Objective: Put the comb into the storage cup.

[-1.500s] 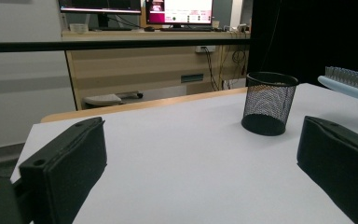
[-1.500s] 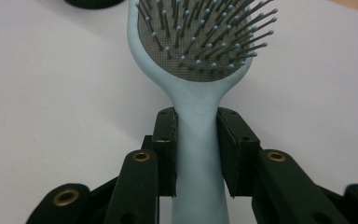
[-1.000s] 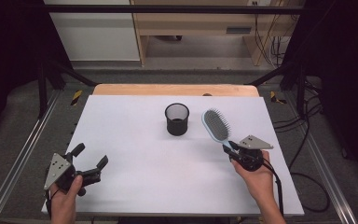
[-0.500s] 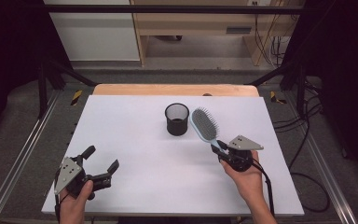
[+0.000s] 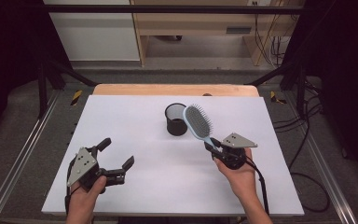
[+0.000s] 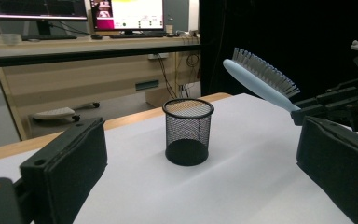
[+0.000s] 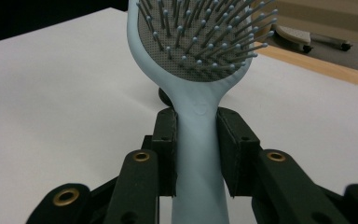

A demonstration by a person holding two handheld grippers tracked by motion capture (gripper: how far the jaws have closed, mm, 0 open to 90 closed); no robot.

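Right tool (image 5: 213, 148) clenched on hairbrush (image 5: 197, 120) handle beside mesh cup (image 5: 175, 120); left tool (image 5: 117, 156) released.

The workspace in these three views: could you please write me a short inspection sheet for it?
Surface: white table top, with a wooden strip along its far edge.
Job's things: light blue hairbrush, clear of the table, bristles up, its head beside the rim of the upright black mesh cup.
Clutter: nothing seen.
Grippers: right gripper shut on the brush handle, pads on both its sides; left gripper open, nothing between its jaws, near the front left of the table.
Cables: black cable trailing from the right gripper; more cables on the floor at right.
Surroundings: wooden desk with monitors beyond the table; dark frame rails.
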